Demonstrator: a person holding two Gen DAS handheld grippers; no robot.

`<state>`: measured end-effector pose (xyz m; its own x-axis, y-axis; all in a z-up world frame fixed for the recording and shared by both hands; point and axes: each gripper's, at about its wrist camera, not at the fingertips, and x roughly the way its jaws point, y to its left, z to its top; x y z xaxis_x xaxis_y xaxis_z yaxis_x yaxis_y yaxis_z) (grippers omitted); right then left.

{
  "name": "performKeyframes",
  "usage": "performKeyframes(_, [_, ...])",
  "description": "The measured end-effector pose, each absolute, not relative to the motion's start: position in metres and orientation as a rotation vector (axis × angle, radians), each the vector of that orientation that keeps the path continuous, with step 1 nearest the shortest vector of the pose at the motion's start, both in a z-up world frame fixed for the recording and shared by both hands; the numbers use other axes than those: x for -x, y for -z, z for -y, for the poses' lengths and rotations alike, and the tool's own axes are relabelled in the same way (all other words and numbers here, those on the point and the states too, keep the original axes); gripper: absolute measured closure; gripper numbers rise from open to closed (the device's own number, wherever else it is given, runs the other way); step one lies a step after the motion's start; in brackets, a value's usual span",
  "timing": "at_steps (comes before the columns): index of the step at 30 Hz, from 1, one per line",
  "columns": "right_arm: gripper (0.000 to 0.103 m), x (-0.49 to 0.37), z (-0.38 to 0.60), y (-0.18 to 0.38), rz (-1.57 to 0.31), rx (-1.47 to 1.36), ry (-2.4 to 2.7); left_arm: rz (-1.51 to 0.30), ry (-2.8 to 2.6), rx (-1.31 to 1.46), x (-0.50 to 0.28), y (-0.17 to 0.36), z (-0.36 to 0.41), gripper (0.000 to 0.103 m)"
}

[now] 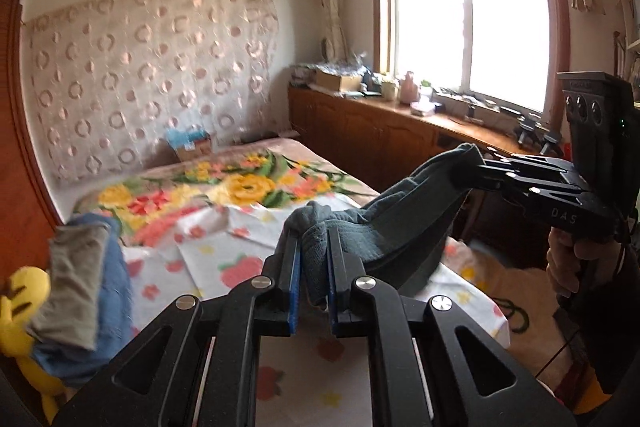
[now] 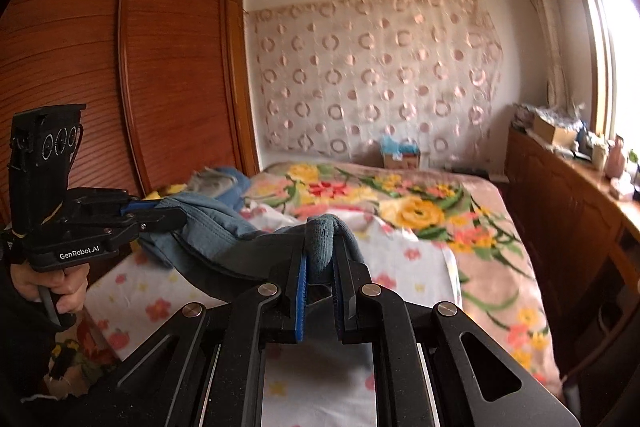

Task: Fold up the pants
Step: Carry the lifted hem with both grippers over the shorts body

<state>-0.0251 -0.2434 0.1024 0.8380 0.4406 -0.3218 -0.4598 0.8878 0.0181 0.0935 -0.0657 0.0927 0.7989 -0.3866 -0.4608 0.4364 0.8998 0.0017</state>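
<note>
Dark grey-blue pants [image 1: 400, 227] hang in the air between my two grippers, above the bed. My left gripper [image 1: 314, 247] is shut on one bunched end of the pants. My right gripper [image 1: 478, 167] shows at the right of the left wrist view, shut on the other end. In the right wrist view my right gripper [image 2: 320, 259] pinches a fold of the pants [image 2: 224, 243], and my left gripper [image 2: 160, 215] at the left grips the far end. The cloth sags between them.
The bed [image 2: 400, 267] has a white flowered sheet and a floral blanket [image 2: 420, 203]. A pile of blue and grey clothes [image 1: 88, 283] and a yellow plush toy [image 1: 20, 299] lie at its left. A wooden wardrobe [image 2: 120, 87] and a cluttered sideboard [image 1: 400, 115] flank the bed.
</note>
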Motion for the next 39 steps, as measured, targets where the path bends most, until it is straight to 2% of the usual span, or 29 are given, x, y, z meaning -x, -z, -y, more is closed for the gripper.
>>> performKeyframes(11, [0.093,-0.094,0.22,-0.125,-0.353,0.087,-0.495,-0.435,0.255,-0.164,-0.179,-0.12,0.021,0.091])
performKeyframes(16, [0.093,-0.111,0.196,-0.128,-0.326,0.082,-0.496,-0.399,0.223,-0.137,-0.182,-0.133,0.003,0.091])
performKeyframes(25, [0.093,-0.101,0.182,-0.042,-0.498,0.138,-0.549,-0.56,0.237,-0.124,-0.153,-0.048,-0.007,0.091])
performKeyframes(39, [0.093,-0.055,0.202,-0.016,-0.613,0.12,-0.609,-0.638,0.288,-0.08,-0.087,0.003,0.012,0.091])
